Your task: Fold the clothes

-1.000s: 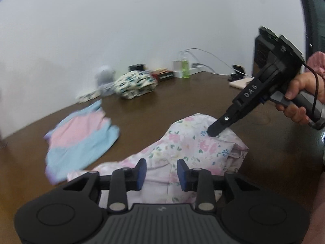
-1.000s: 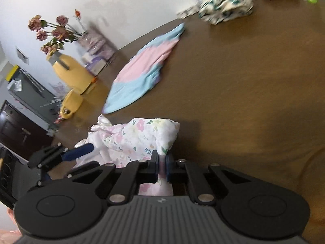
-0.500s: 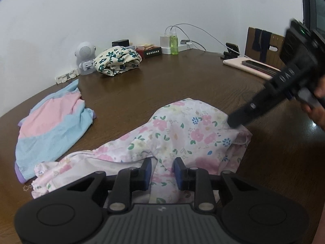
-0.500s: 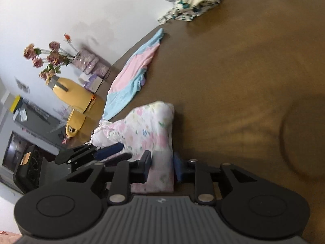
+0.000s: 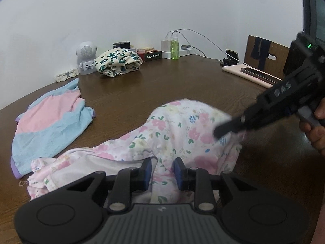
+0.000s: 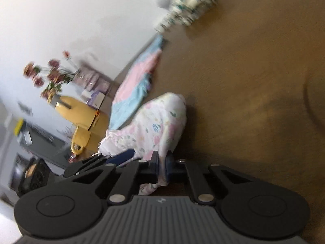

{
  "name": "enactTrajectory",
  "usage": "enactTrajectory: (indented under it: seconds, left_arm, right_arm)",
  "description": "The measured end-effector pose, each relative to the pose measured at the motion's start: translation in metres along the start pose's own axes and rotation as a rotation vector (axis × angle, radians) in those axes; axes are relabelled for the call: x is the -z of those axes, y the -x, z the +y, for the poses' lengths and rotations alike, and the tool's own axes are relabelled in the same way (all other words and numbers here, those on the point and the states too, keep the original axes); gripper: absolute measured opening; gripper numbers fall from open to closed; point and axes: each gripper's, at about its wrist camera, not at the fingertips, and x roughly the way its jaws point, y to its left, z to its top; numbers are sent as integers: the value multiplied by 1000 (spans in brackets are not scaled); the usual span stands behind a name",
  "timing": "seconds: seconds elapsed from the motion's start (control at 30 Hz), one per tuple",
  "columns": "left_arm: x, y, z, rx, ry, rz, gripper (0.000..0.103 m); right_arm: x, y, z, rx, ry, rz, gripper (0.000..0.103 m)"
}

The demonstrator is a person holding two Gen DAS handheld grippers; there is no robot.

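Floral garment (image 5: pixel 178 130) lay bunched on brown table (image 5: pixel 154 85), left gripper (image 5: pixel 161 171) gaped around a fold, right gripper (image 6: pixel 161 168) pinched its blurred edge, tips partly hidden by cloth.

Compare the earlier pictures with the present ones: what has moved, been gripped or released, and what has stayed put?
The right gripper, briefly open half a second ago, has closed again on the floral garment. The left gripper still straddles a fold, jaws apart. The garment's raised fold has flattened lower. The pink and blue garment and the folded green-flowered bundle stayed put.
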Motion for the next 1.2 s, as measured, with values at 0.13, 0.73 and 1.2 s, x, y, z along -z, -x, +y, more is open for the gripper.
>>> enactTrajectory:
  seconds: [0.13,0.73,1.2]
  left_arm:
    - [-14,1,-17,8,-26,-20,29]
    - [-61,-58,-29,17,-237,23,36]
    - [-16,7,12,-12,-147,10,43]
  right_arm:
    - [-21,14,26,67,208,-54,5]
    - [-51,31,75,65,578,-54,5]
    - [-50,30,96,33,670,-92,5]
